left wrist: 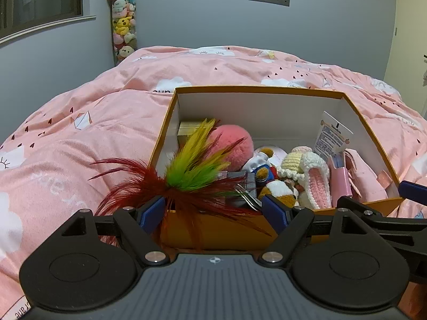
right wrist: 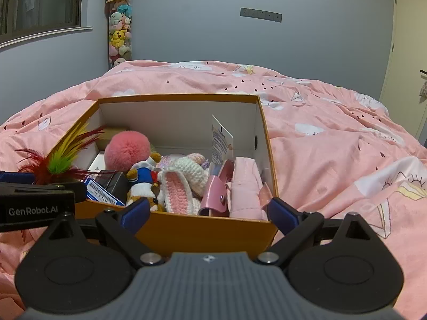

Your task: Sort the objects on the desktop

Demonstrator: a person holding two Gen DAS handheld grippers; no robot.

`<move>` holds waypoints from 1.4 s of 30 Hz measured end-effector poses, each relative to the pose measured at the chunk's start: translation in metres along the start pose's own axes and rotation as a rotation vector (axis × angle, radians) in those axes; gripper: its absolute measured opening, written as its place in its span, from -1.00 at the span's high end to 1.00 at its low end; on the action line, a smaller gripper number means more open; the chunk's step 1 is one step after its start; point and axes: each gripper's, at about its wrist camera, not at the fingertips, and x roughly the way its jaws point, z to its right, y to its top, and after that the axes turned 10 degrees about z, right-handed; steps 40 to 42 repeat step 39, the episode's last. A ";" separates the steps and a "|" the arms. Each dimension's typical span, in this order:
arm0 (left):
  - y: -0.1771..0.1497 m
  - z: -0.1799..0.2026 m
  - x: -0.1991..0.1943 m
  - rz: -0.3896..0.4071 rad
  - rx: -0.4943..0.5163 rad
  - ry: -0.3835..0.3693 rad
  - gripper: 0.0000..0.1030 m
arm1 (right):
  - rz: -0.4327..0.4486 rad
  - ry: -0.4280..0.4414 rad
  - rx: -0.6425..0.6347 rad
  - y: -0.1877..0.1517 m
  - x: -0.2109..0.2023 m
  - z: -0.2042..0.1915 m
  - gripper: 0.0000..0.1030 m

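An orange box [left wrist: 213, 230] with white inner walls sits on the bed, also in the right wrist view [right wrist: 208, 229]. It holds a pink pompom [left wrist: 234, 144], a crocheted rabbit [left wrist: 315, 176], a small plush figure [left wrist: 264, 170], a pink pouch [right wrist: 216, 192], pink cloth [right wrist: 245, 186], a dark barcoded box [right wrist: 106, 189] and a printed card [left wrist: 333, 136]. A red, green and yellow feather toy [left wrist: 192, 176] lies over the box's near left corner, between the jaws of my open left gripper [left wrist: 213, 210]. My right gripper [right wrist: 208, 212] is open and empty at the near wall.
The pink patterned duvet [right wrist: 333, 146] surrounds the box on all sides. A tall tube of plush toys [right wrist: 118, 32] stands in the far corner by the window. A door [right wrist: 408, 53] is at the far right.
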 end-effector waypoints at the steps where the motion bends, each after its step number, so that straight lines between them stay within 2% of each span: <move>1: 0.000 -0.001 0.000 -0.001 -0.003 -0.001 -0.83 | 0.000 -0.001 0.001 0.000 0.000 0.000 -0.88; 34: 0.000 -0.002 0.000 -0.005 -0.011 -0.004 -0.83 | 0.001 -0.001 0.000 0.000 0.000 0.000 -0.89; 36: 0.000 -0.002 0.000 -0.005 -0.009 -0.007 -0.85 | -0.003 0.001 -0.003 0.001 0.000 0.000 -0.90; 38: 0.000 -0.003 0.001 -0.013 -0.013 -0.008 -0.99 | -0.011 0.011 0.007 0.003 0.000 0.002 -0.90; 42: -0.001 -0.003 0.001 -0.021 -0.016 -0.011 -1.00 | -0.020 0.021 0.020 0.006 0.000 0.005 -0.89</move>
